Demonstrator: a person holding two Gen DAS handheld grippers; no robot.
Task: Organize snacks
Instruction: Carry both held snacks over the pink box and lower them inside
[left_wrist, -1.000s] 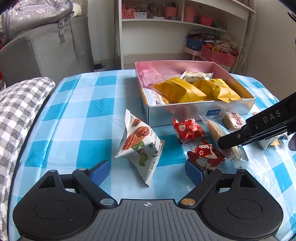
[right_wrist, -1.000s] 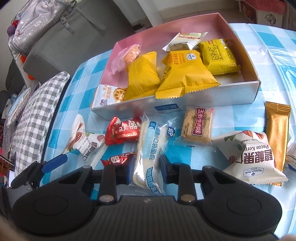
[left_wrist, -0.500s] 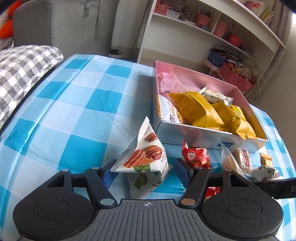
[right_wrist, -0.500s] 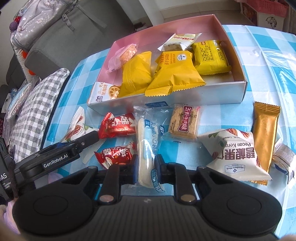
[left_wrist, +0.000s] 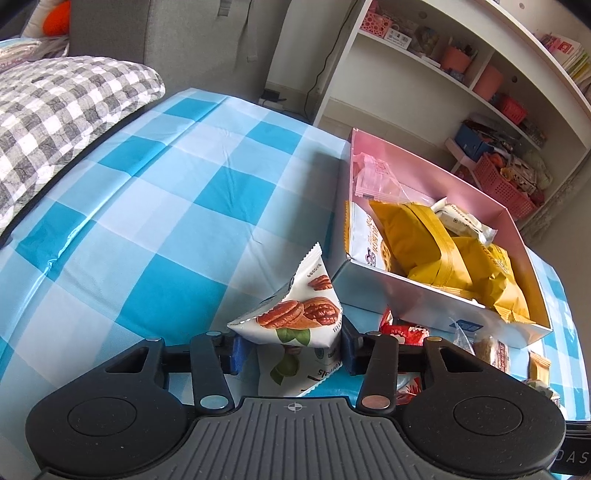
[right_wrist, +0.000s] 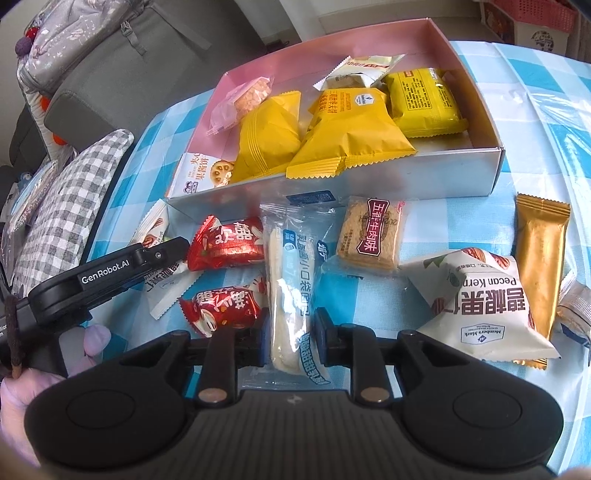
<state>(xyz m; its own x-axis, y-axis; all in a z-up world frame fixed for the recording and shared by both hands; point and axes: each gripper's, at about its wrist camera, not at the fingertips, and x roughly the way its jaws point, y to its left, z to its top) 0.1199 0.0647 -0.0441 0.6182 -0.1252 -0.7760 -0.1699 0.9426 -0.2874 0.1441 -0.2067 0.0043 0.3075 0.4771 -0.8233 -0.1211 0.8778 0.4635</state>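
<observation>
Left claw (left_wrist: 291, 341) closing in from both sides on a white pyramid-shaped pecan packet (left_wrist: 295, 314), blue pads against its lower corners, jaws just narrowed around it. Packet standing on the blue-and-white checked table (left_wrist: 147, 206), just beside the near corner of the box, crimped tip pointing up and away. Right claw (right_wrist: 290, 341) clamped narrow on the near end of a long clear-and-blue bread packet (right_wrist: 290, 280). Long axis of that packet running straight away from the claw toward the box, far end almost at the silver wall.

Shallow silver box with pink inside (right_wrist: 406, 177) sitting farther back on the table. Inside, counted from the right wrist view: three yellow packets (right_wrist: 351, 136), one clear pink-tinted packet of crackers (right_wrist: 240, 99), one small white packet (right_wrist: 362, 72) at the back, one white biscuit packet (right_wrist: 205, 173) at the near left corner.

On the table outside the box: two red foil candy packets (right_wrist: 225, 242), one above the other, left of the bread packet. One square brown cracker in clear wrap (right_wrist: 373, 232) just right of the bread packet's far end. A second white pecan packet (right_wrist: 484, 302) lying to the right, printed side up. One gold foil bar (right_wrist: 539, 258), long axis pointing toward the box, beside that pecan packet. One small silvery wrapper (right_wrist: 574, 310) at the far right edge, partly cut off.

Grey checked cushion (left_wrist: 55, 110) off the table's left side. White shelf unit (left_wrist: 461, 74) behind the box.
</observation>
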